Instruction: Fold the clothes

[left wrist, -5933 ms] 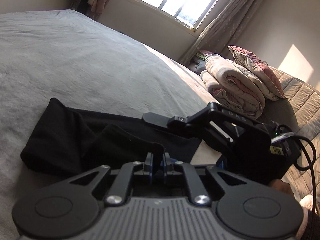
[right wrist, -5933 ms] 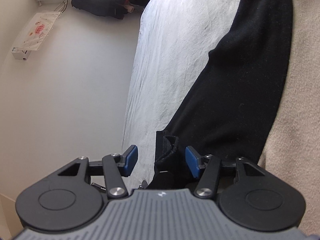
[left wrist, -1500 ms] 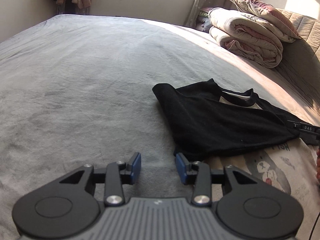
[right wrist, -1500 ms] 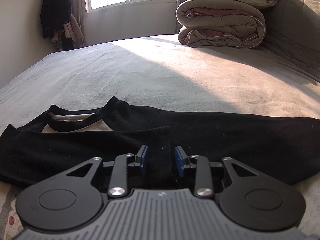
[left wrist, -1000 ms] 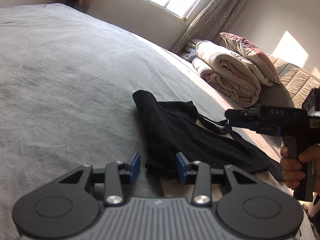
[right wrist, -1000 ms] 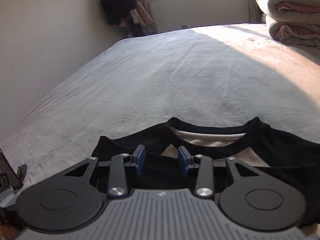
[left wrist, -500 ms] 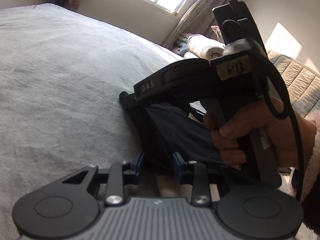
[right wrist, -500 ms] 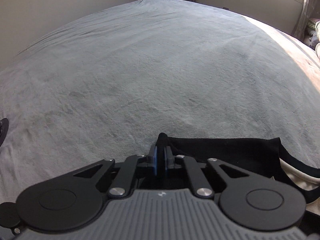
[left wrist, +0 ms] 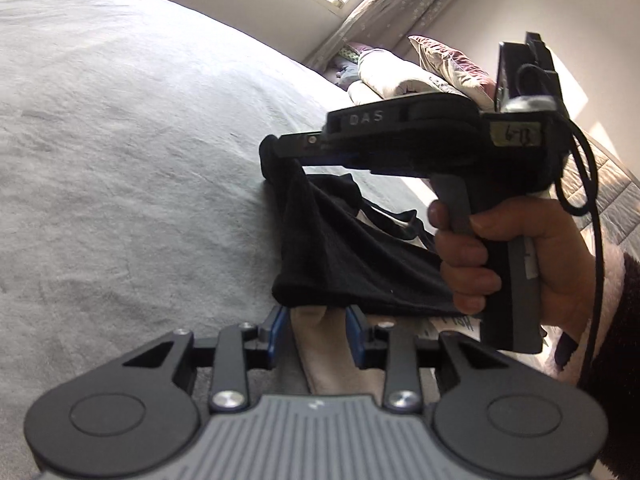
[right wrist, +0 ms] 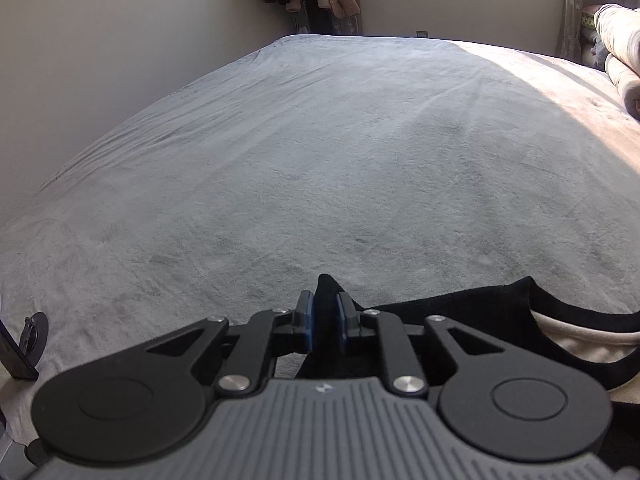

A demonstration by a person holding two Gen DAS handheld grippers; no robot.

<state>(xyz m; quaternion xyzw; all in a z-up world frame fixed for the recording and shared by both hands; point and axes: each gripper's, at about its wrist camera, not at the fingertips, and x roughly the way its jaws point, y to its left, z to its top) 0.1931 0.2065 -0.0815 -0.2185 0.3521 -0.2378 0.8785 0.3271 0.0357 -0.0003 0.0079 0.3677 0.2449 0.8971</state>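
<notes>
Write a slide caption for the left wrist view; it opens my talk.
Right gripper lifts a black shirt corner off the bed.

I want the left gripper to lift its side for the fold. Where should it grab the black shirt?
Take the black shirt at its near folded corner, the bulge just ahead of the left gripper. Come in straight and low over the bed, fingers straddling it: the doubled edge there looks thick and slightly lifted.
</notes>
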